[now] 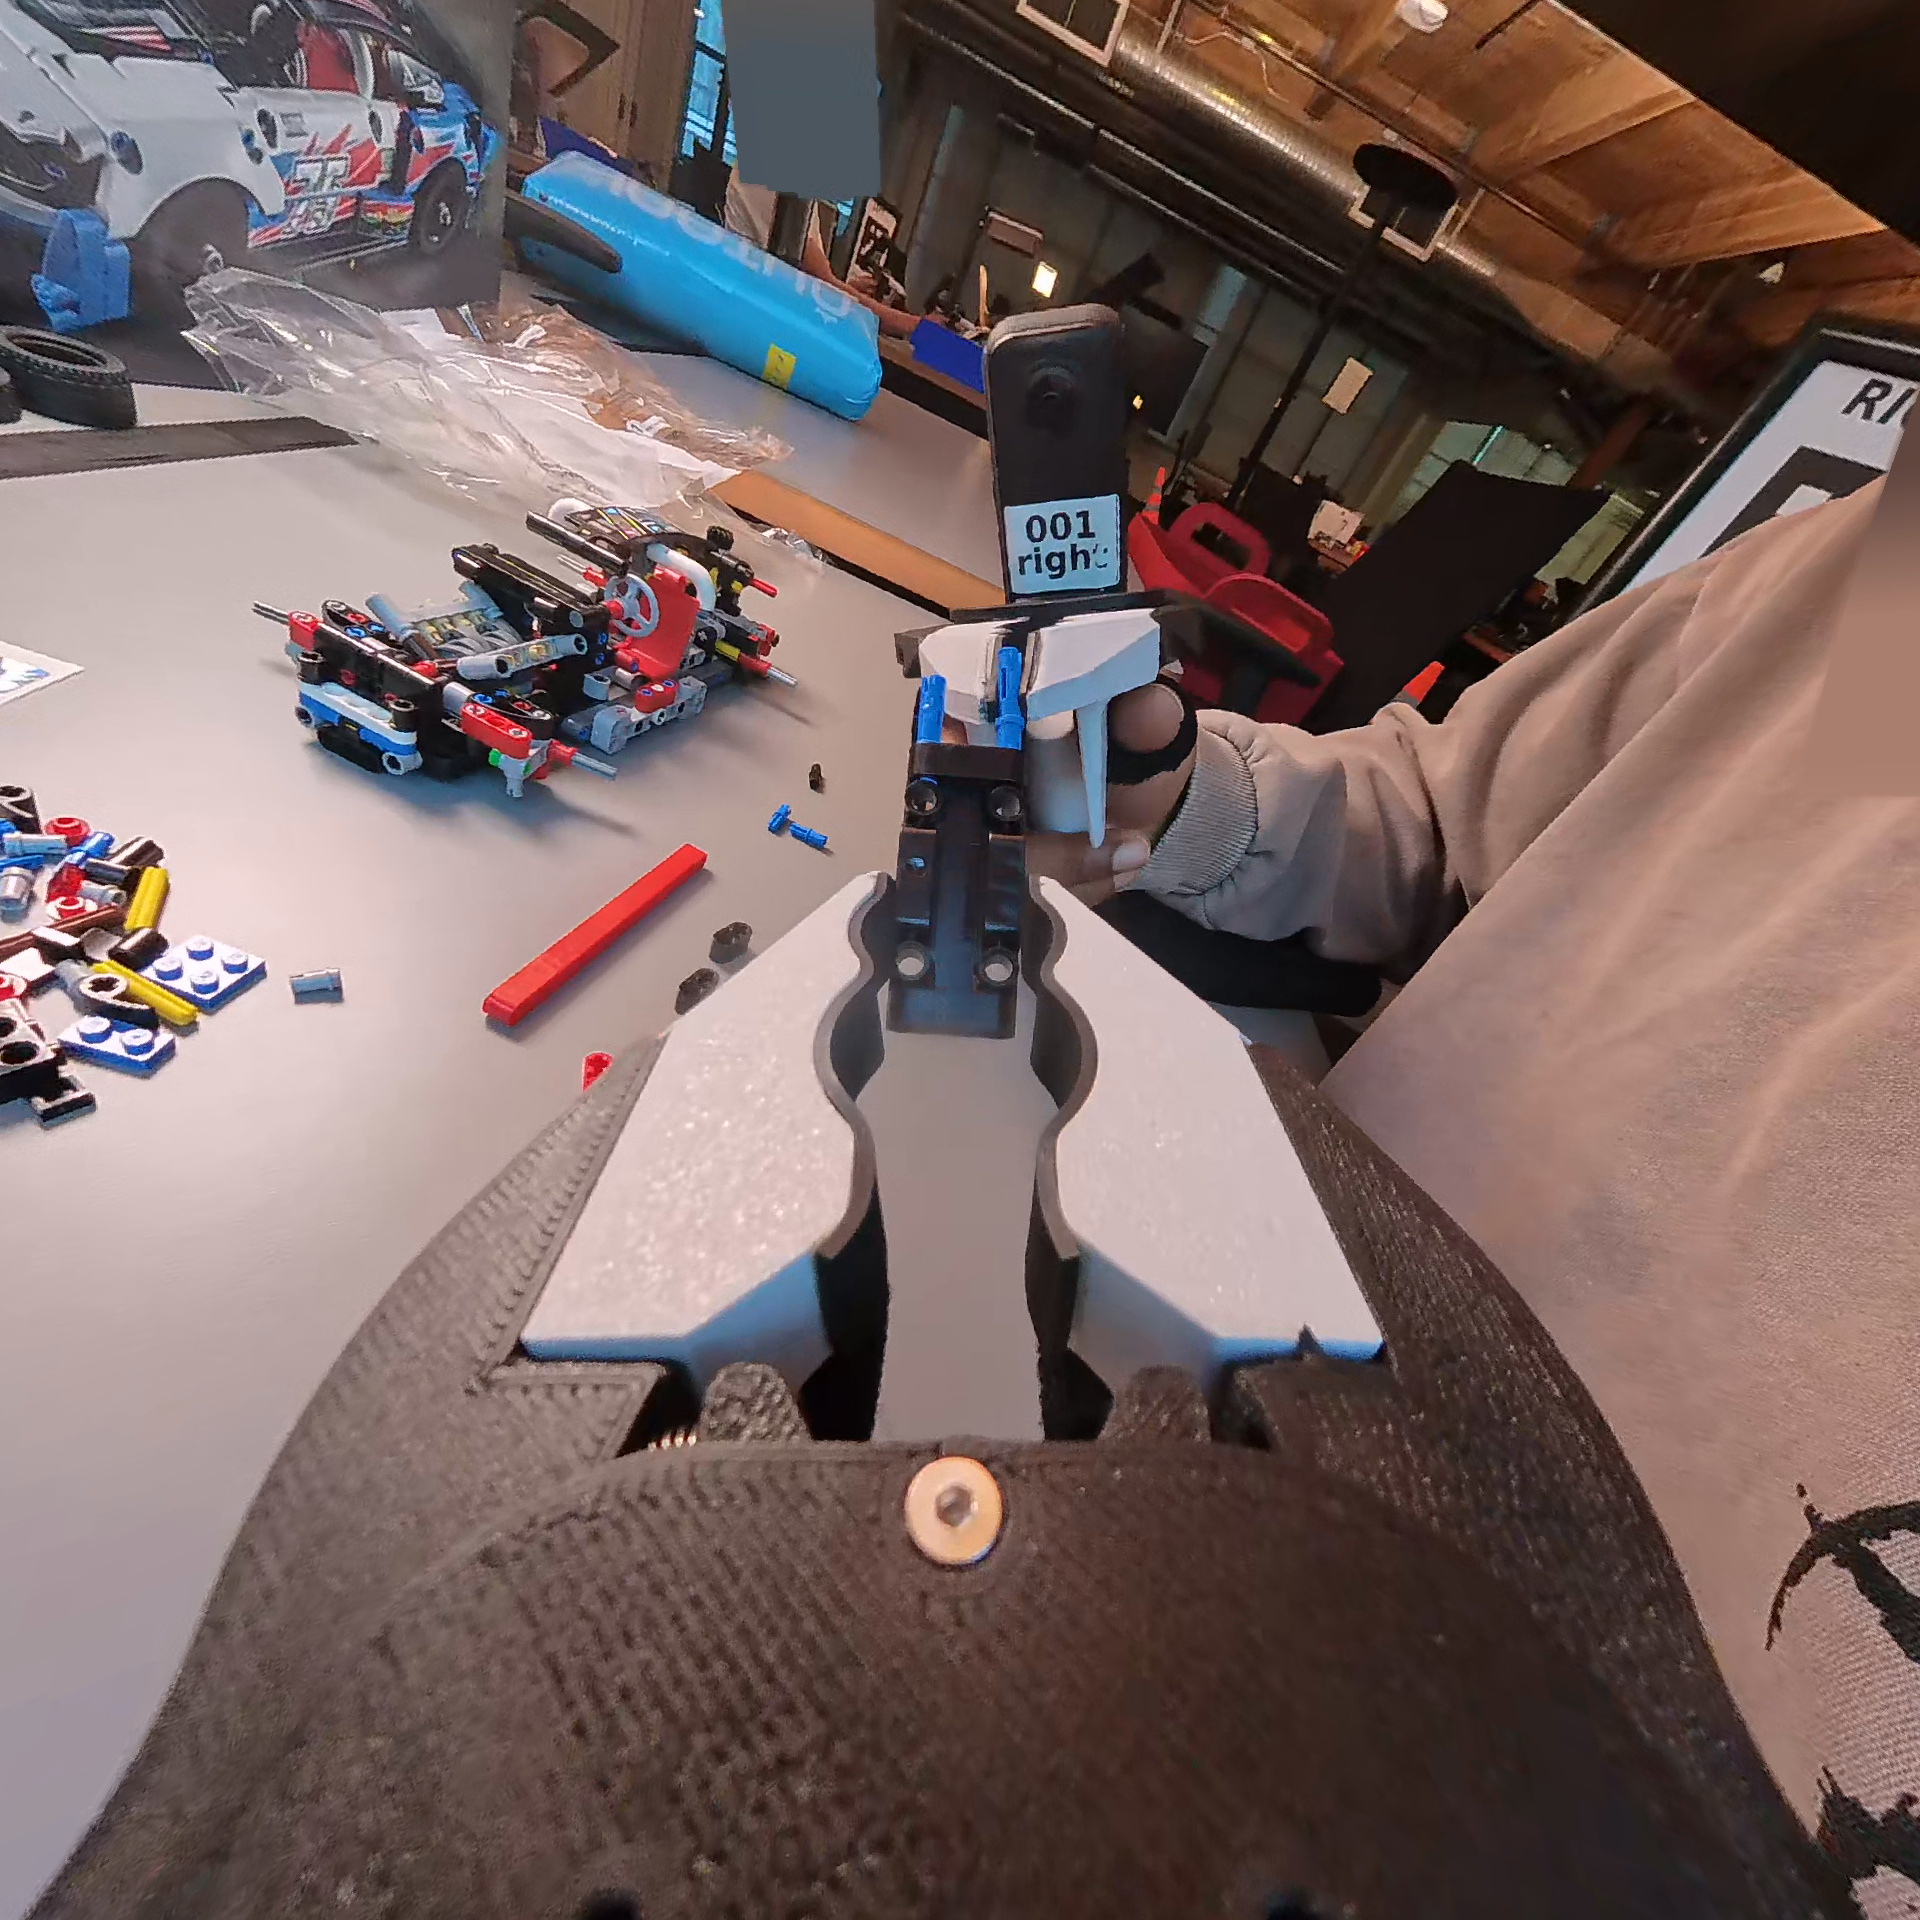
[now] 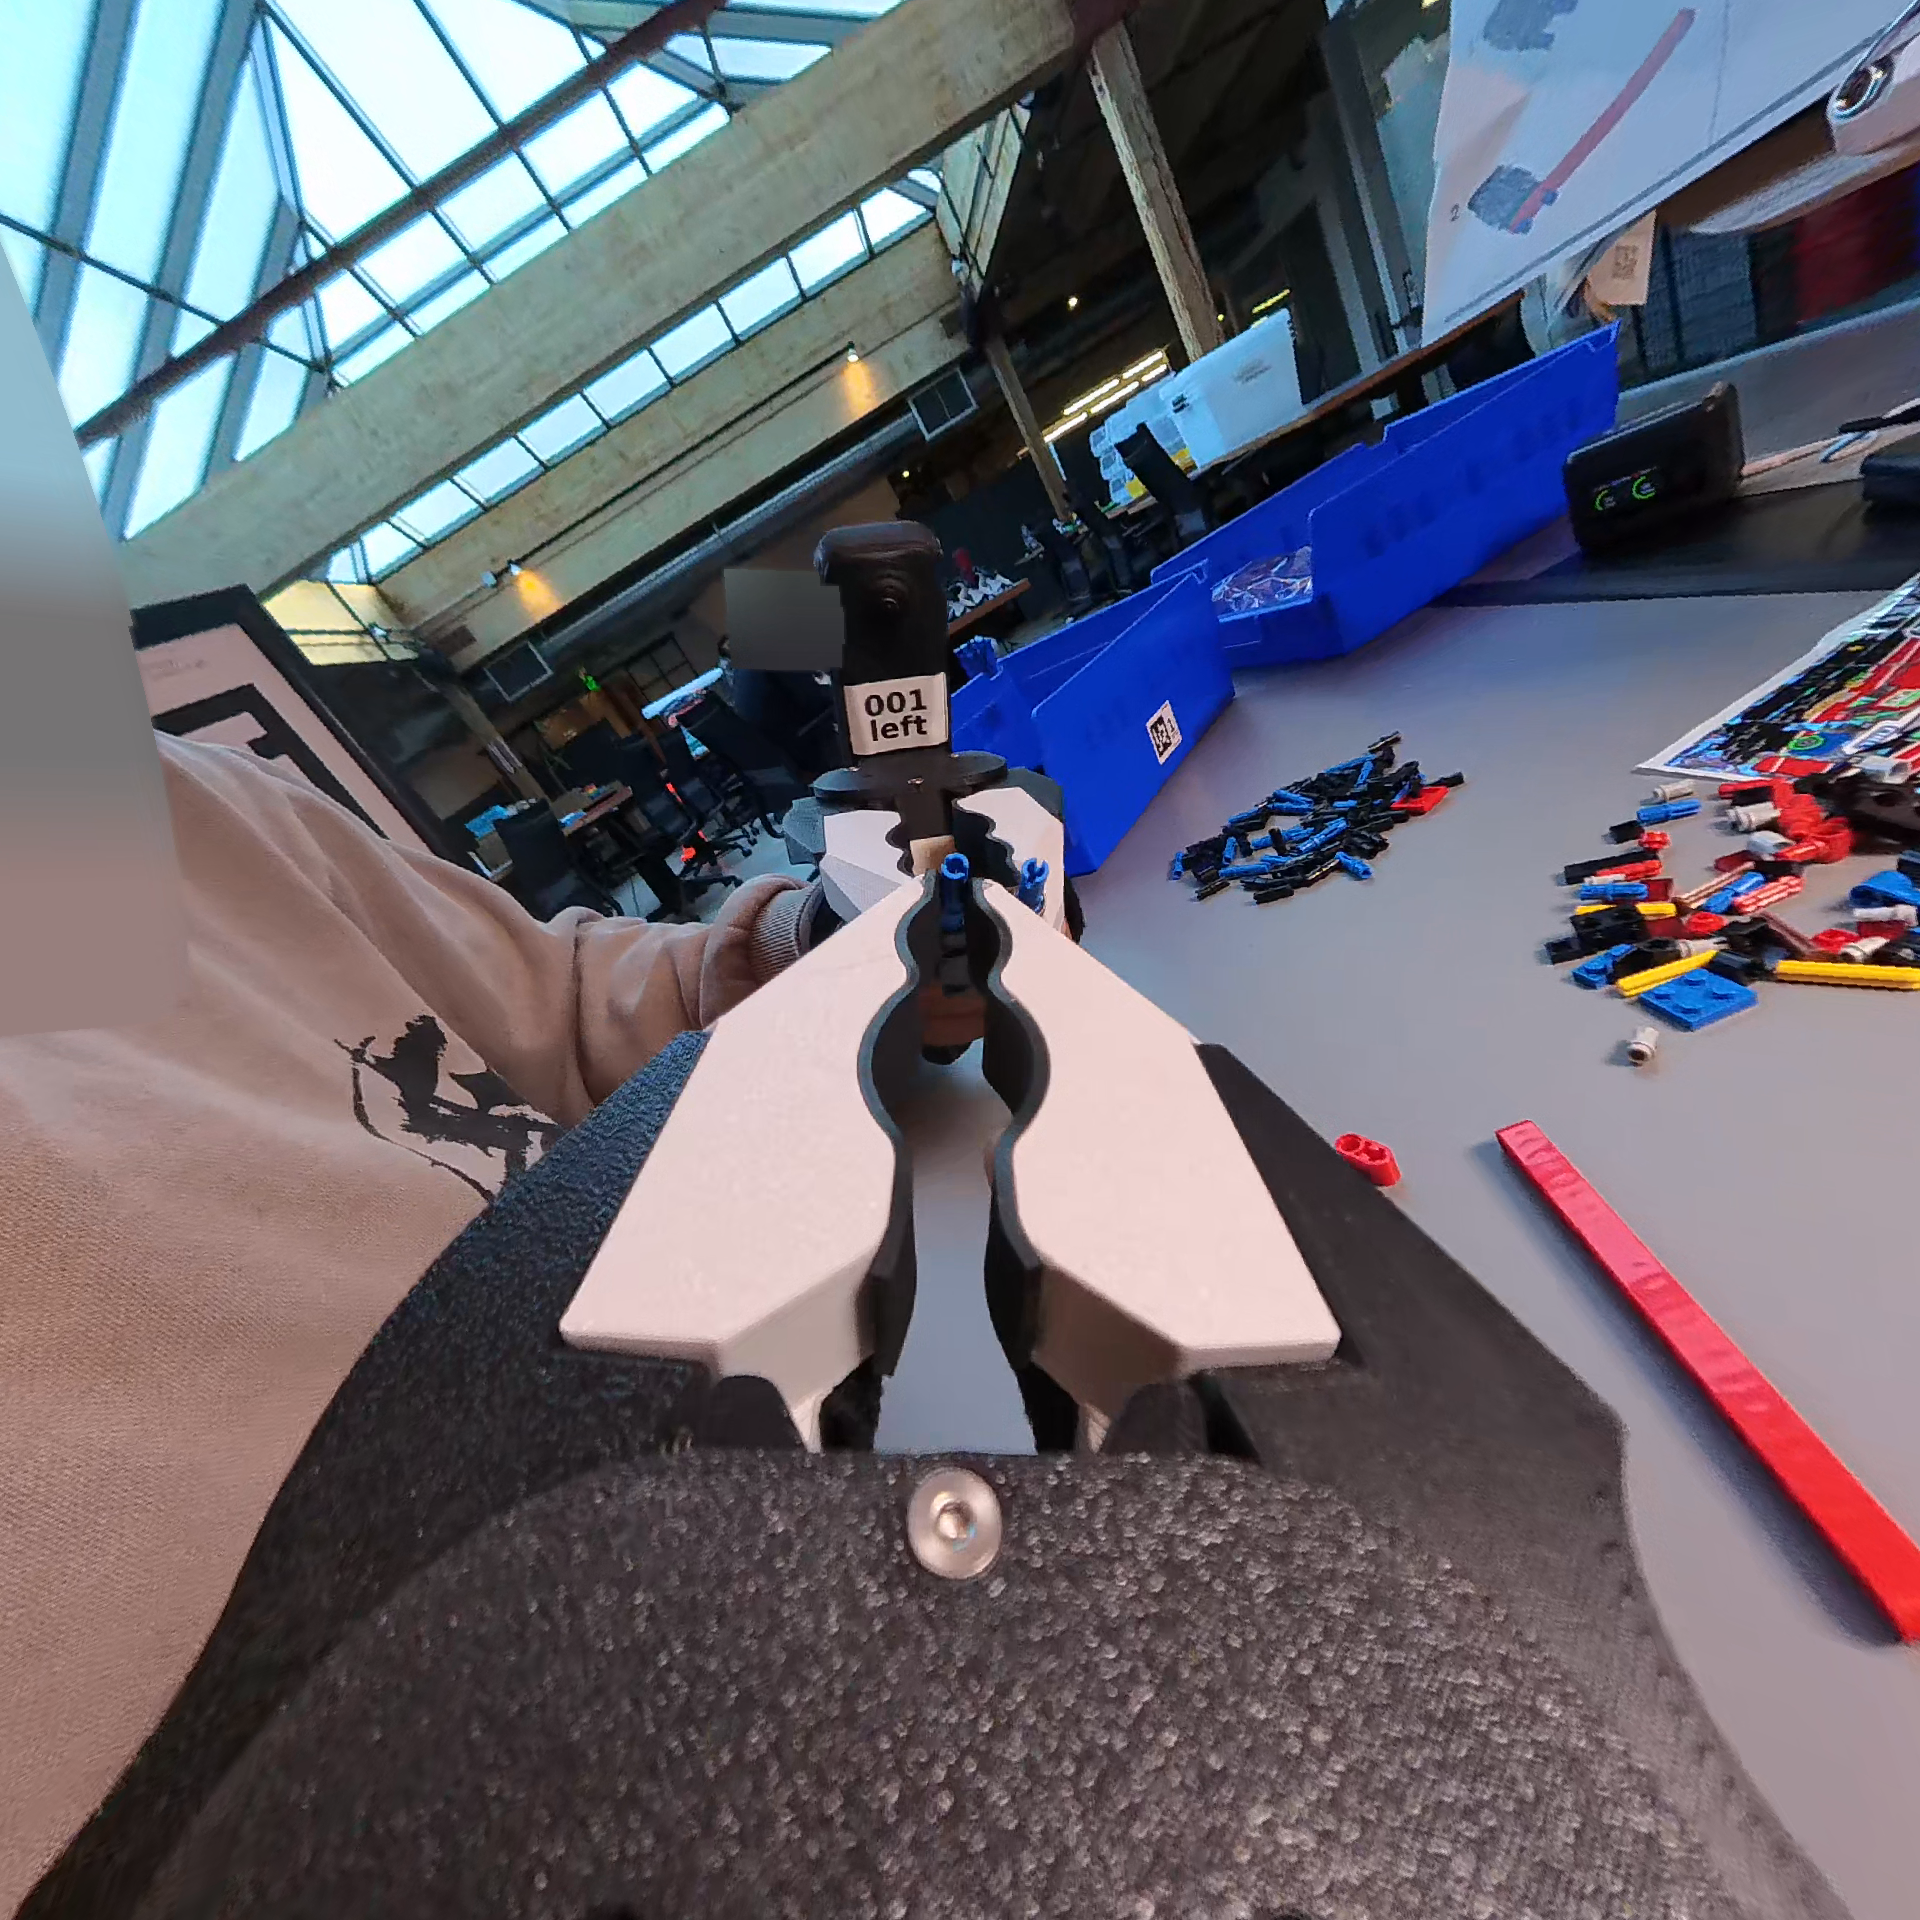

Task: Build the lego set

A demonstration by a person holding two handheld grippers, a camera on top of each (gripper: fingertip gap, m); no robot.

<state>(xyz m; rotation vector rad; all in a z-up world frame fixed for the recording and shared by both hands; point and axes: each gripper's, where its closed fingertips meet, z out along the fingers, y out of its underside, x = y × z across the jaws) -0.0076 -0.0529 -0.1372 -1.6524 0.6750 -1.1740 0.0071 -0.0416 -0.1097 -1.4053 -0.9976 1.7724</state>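
Note:
My left gripper (image 1: 958,896) is shut on a black Lego frame piece (image 1: 956,935), held upright above the grey table (image 1: 312,1195). Two blue pins (image 1: 1006,694) stick out of the frame's far end. My right gripper (image 2: 954,885) faces it and is shut on one of these blue pins (image 2: 954,871); the second pin (image 2: 1032,878) stands free just to the right. The right gripper shows in the left wrist view (image 1: 1013,675), and the left gripper in the right wrist view (image 2: 935,831). Most of the frame is hidden behind the right gripper's fingers (image 2: 790,1091).
A partly built Lego car (image 1: 530,655) sits on the table. A long red beam (image 1: 597,930) (image 2: 1704,1371) lies nearby. There are loose parts (image 1: 83,956) (image 2: 1766,935), a pile of pins (image 2: 1309,821), blue bins (image 2: 1299,592), a plastic bag (image 1: 447,395) and the set's box (image 1: 249,135). Left and right tips are no more than a few centimetres apart. The partly built Lego car (image 1: 530,655) is about equally far from each gripper, around 20 centimetres.

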